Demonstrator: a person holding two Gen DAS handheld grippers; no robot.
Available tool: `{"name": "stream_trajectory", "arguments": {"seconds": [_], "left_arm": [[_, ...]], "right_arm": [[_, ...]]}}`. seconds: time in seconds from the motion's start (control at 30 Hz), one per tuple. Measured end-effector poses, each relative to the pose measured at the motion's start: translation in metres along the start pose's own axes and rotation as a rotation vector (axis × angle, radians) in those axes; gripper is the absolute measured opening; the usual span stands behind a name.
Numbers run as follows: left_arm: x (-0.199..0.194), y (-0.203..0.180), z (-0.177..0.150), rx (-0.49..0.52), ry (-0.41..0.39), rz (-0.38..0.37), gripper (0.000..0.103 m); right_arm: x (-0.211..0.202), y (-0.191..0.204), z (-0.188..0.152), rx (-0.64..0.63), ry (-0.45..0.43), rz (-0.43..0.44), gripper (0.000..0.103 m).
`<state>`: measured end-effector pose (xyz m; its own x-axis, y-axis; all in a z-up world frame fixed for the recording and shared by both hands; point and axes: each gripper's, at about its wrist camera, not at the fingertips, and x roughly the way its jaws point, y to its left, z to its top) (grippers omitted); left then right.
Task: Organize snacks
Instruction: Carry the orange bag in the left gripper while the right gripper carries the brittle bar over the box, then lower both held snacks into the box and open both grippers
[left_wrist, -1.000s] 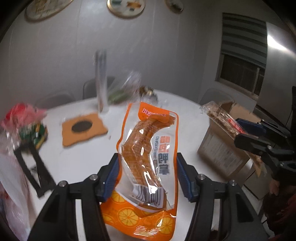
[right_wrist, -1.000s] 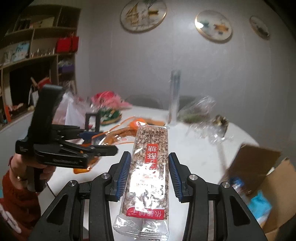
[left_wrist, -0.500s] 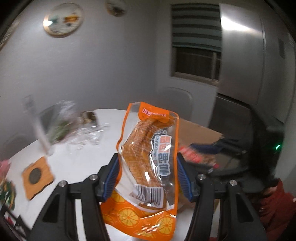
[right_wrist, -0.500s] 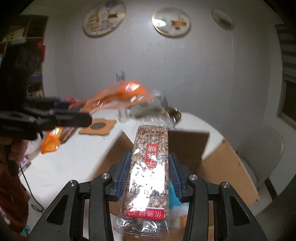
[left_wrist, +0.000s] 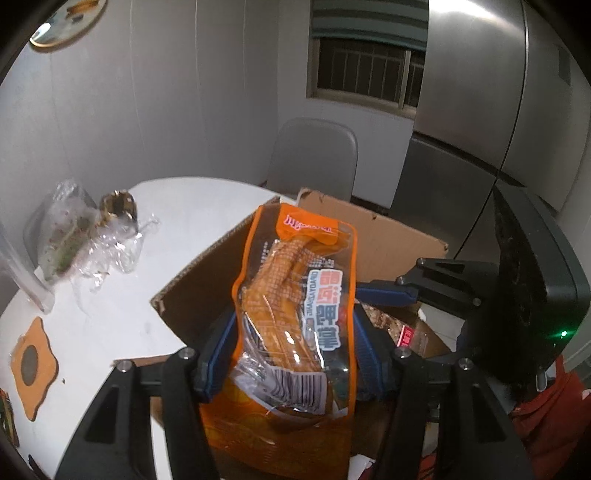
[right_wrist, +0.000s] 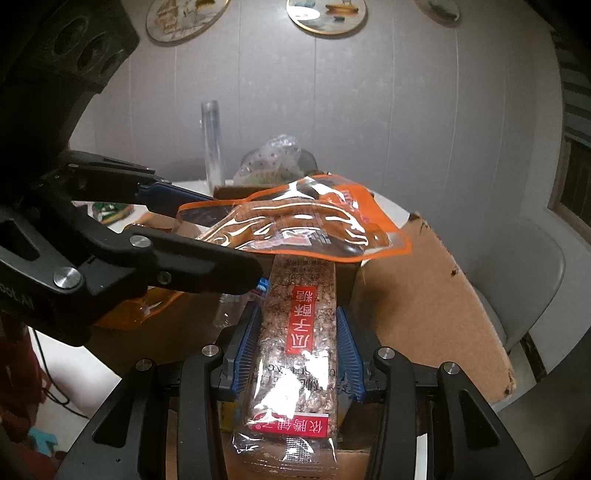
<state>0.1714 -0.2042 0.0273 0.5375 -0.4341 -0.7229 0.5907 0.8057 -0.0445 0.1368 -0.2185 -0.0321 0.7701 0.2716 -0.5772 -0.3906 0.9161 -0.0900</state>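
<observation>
My left gripper (left_wrist: 291, 332) is shut on an orange snack pouch (left_wrist: 295, 314) and holds it over the open cardboard box (left_wrist: 388, 236). My right gripper (right_wrist: 299, 339) is shut on a clear-wrapped seed brittle bar with a red label (right_wrist: 301, 332), also over the box (right_wrist: 424, 295). In the right wrist view the orange pouch (right_wrist: 295, 229) hangs just above the bar's far end, held by the left gripper (right_wrist: 177, 229). In the left wrist view the right gripper (left_wrist: 391, 293) reaches in from the right with the bar (left_wrist: 391, 325) low inside the box.
The box stands at the edge of a round white table (left_wrist: 110, 302). Crumpled clear bags (left_wrist: 85, 232), a clear tube (right_wrist: 211, 140) and an orange coaster (left_wrist: 31, 365) lie on the table. A grey chair (left_wrist: 314, 155) stands behind the box.
Both grippers have swung from over the table to above the box, each still holding its snack. The bar has dropped lower into the box, under the orange pouch.
</observation>
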Motion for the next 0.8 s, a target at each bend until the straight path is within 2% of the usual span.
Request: {"name": "stream_trajectory", "arguments": {"seconds": [0.27, 0.5, 0.67, 0.8], "left_arm": [[0.024, 0.001, 0.003, 0.01, 0.097, -0.023, 0.058], [0.034, 0.007, 0.004, 0.011, 0.147, -0.041, 0.059], [0.037, 0.013, 0.002, 0.016, 0.153, -0.012, 0.064], [0.033, 0.015, 0.001, 0.018, 0.136, -0.008, 0.07]], "right_arm": [[0.017, -0.008, 0.009, -0.007, 0.039, 0.019, 0.038], [0.028, -0.006, 0.011, -0.029, 0.083, 0.023, 0.039], [0.032, 0.001, 0.013, -0.058, 0.099, 0.019, 0.054], [0.028, 0.003, 0.012, -0.066, 0.111, 0.002, 0.057]]}}
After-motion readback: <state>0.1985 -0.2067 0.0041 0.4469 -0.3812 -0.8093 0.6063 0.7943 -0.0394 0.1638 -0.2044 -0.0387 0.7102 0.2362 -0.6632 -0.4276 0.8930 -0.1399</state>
